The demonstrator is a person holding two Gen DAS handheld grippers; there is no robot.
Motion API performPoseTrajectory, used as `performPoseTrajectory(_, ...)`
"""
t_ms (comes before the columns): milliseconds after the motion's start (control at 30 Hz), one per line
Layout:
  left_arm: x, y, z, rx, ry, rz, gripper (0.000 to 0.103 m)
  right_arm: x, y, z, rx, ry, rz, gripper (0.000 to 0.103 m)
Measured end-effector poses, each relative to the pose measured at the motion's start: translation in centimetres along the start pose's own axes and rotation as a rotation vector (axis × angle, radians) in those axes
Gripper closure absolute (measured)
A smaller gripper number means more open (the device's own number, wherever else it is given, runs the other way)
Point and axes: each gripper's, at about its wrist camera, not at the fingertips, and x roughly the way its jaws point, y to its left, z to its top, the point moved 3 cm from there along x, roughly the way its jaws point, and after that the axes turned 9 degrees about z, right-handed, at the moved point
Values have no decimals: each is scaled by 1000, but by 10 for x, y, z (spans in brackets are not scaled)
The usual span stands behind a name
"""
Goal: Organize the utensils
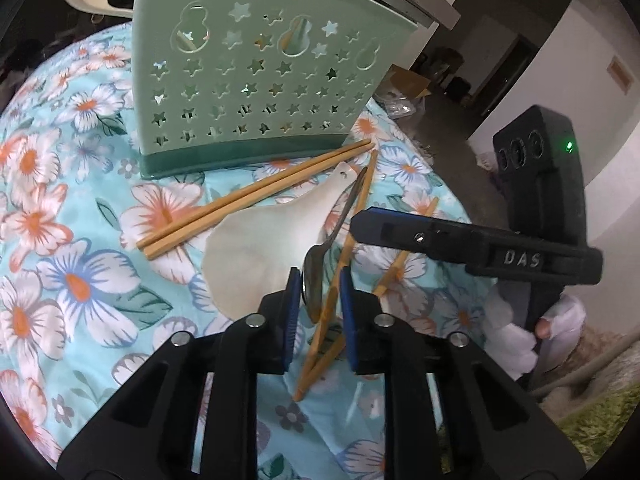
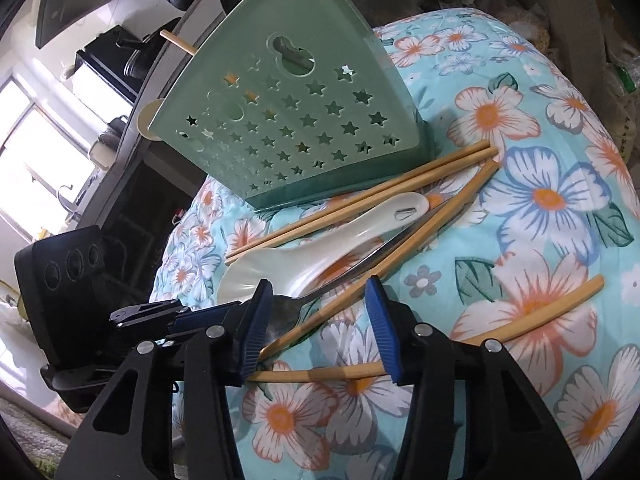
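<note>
While both grippers hover over the floral cloth (image 1: 80, 240), utensils lie between their jaws.
Left gripper (image 1: 319, 308), half open, straddles the metal spoon (image 1: 314, 276) and one chopstick (image 1: 340, 276); right gripper (image 2: 316, 334), wide open, grips nothing.

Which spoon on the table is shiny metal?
The thin metal spoon, its bowl between the left fingers. The white spoon beside it is wide and ceramic-looking.

I saw a round table under a floral cloth (image 1: 80, 264) (image 2: 552, 200), with a green holder (image 1: 260, 80) (image 2: 304, 120) standing upright on it. Just in front of its base lay a pair of chopsticks (image 1: 248, 200) (image 2: 360, 204), then a white spoon (image 1: 256, 248) (image 2: 320, 240) with a metal spoon (image 1: 320, 268) (image 2: 340, 276) resting across it. Two more chopsticks (image 1: 352, 232) (image 2: 400, 256) lay crossed beside them.
</note>
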Motion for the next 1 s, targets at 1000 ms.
performPoseTrajectory(1000,-21,-20,13,143,-192,181,101,-27,-16,8,59,-76,-34,57)
